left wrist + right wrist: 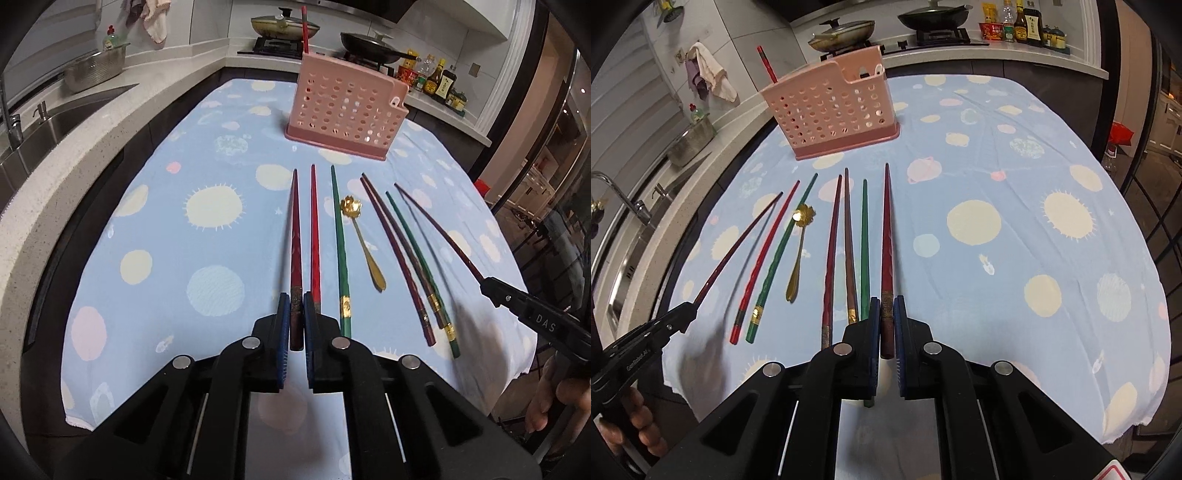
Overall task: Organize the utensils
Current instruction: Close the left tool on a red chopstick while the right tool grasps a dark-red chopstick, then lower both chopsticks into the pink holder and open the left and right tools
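Note:
A pink perforated utensil holder (343, 107) (834, 110) stands upright on the far part of the table with one red chopstick (305, 26) in it. My left gripper (295, 317) is shut on a dark red chopstick (295, 240), held above the cloth. My right gripper (886, 321) is shut on another dark red chopstick (887, 236), also lifted. On the cloth lie a red chopstick (314, 236), a green chopstick (340, 243), a gold spoon (364, 240) (798, 251), and several more maroon, brown and green chopsticks (410, 266) (849, 251).
The table has a light blue spotted cloth (184, 229) (1015, 229). A counter with a sink (55, 118) and a metal colander (96, 70) runs on the left. A stove with pans (284, 26) and sauce bottles (436, 79) stand behind the holder.

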